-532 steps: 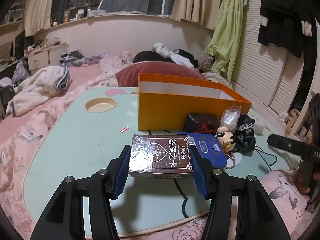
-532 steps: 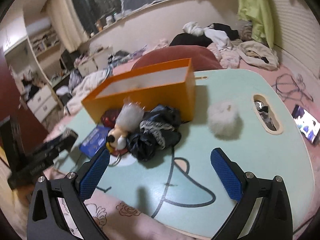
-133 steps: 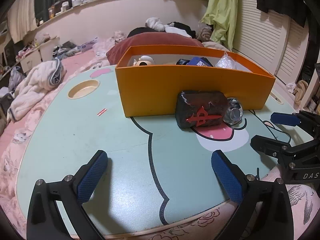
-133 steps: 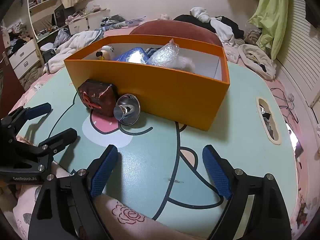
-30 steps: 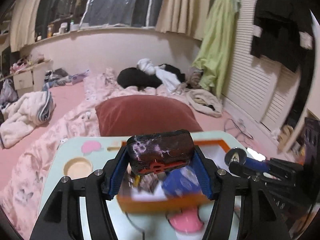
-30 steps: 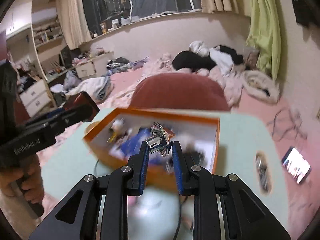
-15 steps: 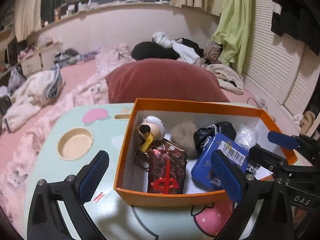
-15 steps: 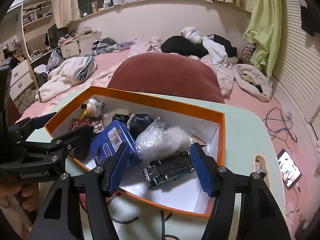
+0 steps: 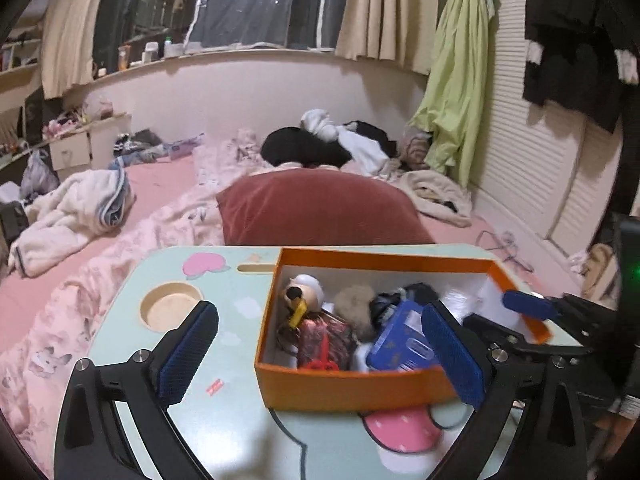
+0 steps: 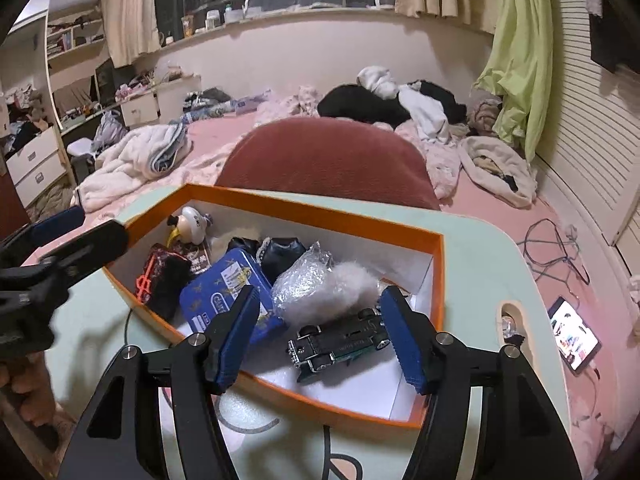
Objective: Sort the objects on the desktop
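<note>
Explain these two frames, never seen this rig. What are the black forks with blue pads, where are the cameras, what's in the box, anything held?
There is no robot. A person carries a two-finger gripper in each hand, and each gripper has a fisheye camera looking forward along its fingers. One view shows the left gripper, the other the right gripper; each also catches the other gripper at its edge. Both are open and hold nothing.

On the pale green lap table stands an orange box. Inside lie a blue tin, a dark pouch with a red emblem, a toy car, a crinkly clear bag, a white pompom and a small duck-like figure.
</note>
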